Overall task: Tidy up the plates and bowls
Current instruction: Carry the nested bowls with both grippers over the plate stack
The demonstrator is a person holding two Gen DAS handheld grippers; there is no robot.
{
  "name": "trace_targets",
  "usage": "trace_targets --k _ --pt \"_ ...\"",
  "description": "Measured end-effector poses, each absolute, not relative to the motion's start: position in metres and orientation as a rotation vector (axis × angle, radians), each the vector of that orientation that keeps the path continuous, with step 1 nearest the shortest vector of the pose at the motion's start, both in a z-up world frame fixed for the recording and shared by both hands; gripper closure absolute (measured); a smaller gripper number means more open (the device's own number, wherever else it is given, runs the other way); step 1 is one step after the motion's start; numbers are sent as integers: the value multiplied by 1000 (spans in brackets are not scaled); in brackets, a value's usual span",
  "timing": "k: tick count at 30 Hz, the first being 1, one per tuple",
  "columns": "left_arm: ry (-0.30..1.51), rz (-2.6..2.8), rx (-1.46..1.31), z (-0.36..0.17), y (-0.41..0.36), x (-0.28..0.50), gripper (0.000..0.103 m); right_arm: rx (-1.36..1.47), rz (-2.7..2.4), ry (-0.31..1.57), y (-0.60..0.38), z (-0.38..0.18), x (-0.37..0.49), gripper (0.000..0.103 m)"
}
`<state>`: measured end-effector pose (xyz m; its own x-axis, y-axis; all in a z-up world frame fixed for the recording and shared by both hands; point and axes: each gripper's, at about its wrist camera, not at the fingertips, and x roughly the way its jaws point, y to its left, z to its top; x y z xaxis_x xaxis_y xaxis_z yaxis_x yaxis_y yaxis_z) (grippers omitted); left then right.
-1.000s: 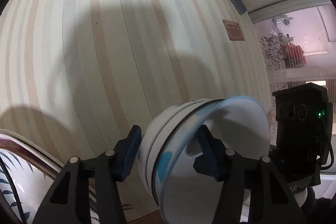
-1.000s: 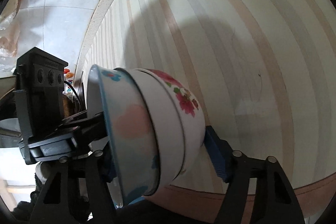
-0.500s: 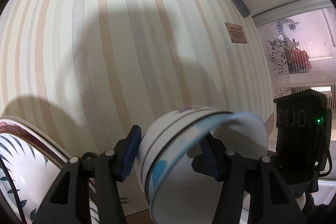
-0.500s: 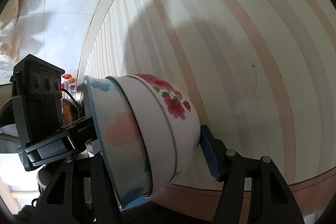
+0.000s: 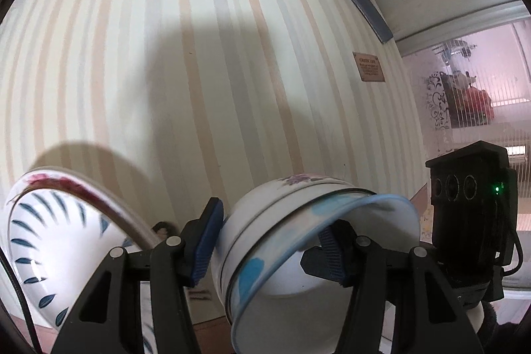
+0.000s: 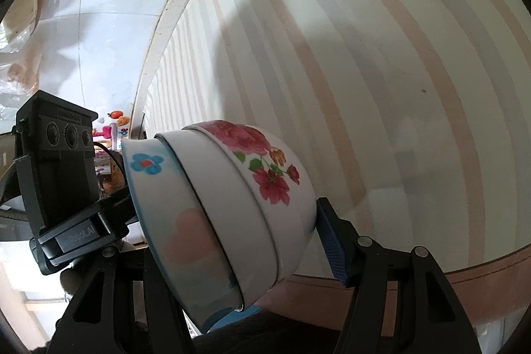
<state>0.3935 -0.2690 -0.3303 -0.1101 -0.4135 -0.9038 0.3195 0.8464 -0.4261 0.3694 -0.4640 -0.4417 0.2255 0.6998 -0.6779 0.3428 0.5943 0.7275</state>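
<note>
A nested stack of bowls (image 5: 298, 241) is held tilted in the air between both grippers. The outer one has a blue rim and the innermost carries pink flowers, seen best in the right wrist view (image 6: 232, 208). My left gripper (image 5: 268, 244) is shut on the stack, one blue pad (image 5: 205, 241) outside and one inside the blue-rimmed bowl. My right gripper (image 6: 232, 251) is shut on the same stack from the other side, its right pad (image 6: 332, 241) against the flowered bowl. A plate with blue leaf marks and a red rim (image 5: 59, 247) stands tilted at lower left.
A striped cream, beige and grey wall (image 5: 199, 88) fills both views close ahead. A small brown plaque (image 5: 371, 67) hangs on it. A frosted window (image 5: 481, 108) lies to the right. A brown surface edge (image 6: 464, 277) runs below the wall.
Both grippers have pitched with the bowl stack, which now sits lower and more upright in the views. More of the leaf-pattern plate has come into the left wrist view.
</note>
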Motion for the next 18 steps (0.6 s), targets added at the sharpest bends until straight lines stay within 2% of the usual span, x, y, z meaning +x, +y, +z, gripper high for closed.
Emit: trace_targets --k 11,18 --pt "1508 -484 -169 -299 -196 395 50 900 450 1419 -406 -412 393 39" --pt "1489 -350 -260 -301 -132 391 50 820 570 1485 -345 -411 411 39"
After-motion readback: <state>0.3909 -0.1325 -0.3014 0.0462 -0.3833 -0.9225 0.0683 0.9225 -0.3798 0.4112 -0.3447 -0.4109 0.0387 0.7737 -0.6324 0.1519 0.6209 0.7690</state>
